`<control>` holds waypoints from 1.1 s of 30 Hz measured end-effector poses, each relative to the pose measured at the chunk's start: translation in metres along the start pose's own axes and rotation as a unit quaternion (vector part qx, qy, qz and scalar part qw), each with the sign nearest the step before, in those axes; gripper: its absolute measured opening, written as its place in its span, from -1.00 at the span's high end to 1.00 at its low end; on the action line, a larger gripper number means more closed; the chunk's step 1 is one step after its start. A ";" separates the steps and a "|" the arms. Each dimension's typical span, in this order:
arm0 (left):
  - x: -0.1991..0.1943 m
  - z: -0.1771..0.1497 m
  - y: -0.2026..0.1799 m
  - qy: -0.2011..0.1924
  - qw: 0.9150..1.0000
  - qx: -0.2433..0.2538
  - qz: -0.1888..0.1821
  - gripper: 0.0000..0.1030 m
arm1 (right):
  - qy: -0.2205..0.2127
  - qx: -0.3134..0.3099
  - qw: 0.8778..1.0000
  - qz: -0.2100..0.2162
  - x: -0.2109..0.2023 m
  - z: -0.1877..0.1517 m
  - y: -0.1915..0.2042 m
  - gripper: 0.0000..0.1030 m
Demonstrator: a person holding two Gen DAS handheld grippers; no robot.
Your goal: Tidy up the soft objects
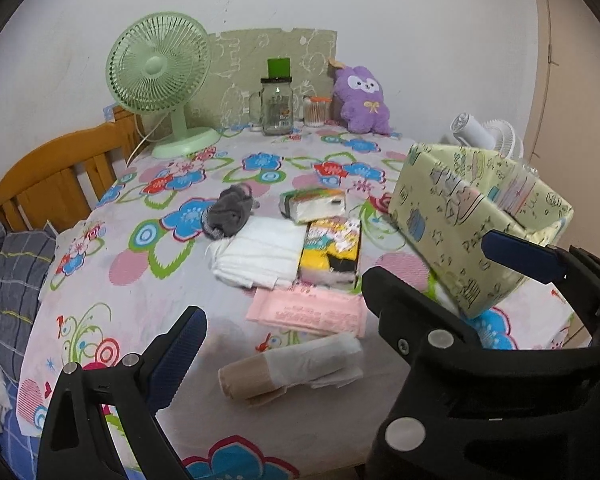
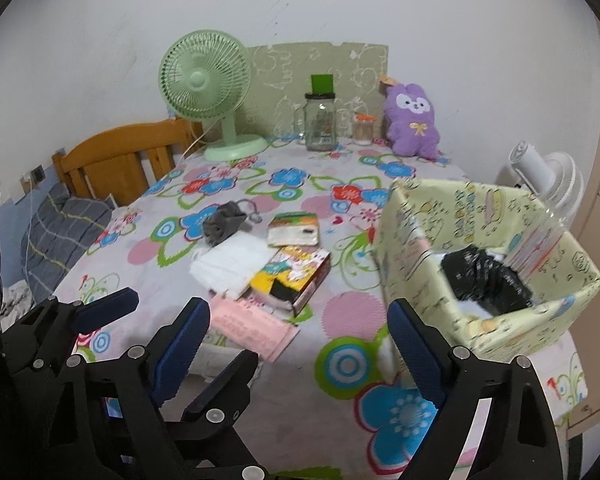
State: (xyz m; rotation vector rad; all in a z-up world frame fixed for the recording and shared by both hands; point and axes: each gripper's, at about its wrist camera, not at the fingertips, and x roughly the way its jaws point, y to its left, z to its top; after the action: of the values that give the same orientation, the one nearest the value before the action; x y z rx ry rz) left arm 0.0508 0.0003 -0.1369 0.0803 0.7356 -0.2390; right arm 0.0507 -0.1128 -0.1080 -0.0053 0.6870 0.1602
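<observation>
Two fingers of the left gripper (image 1: 288, 320) stood wide apart, gripping nothing. A wrapped roll (image 1: 290, 368) lay between them, a pink packet (image 1: 306, 312) just beyond it and a white cloth (image 1: 260, 256) farther ahead. From the right wrist, the right gripper (image 2: 299, 312) gaped empty too, with the patterned box (image 2: 412, 264) beyond its right finger and the pink packet past its left.

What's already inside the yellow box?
The box holds something crumpled and black, some white beneath it, and a clear pack against its far wall. The bottom is hidden.
</observation>
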 end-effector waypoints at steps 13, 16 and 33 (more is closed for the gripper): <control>0.028 -0.022 0.015 0.036 0.999 -0.005 -0.008 -0.88 | 0.042 -0.004 0.999 0.013 0.034 -0.022 0.014 -0.76; 0.038 -0.025 0.020 0.054 0.998 -0.013 -0.001 -0.68 | 0.053 -0.006 0.998 0.015 0.042 -0.025 0.013 -0.76; 0.039 -0.021 0.033 0.052 0.998 -0.021 -0.020 0.67 | 0.073 -0.009 0.996 0.047 0.062 -0.019 0.018 -0.76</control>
State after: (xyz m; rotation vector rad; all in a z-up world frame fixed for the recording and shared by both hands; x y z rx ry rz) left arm 0.0732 0.0283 -0.1790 0.0372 0.8461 -0.2590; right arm 0.0829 -0.0867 -0.1608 -0.0014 0.8314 0.2572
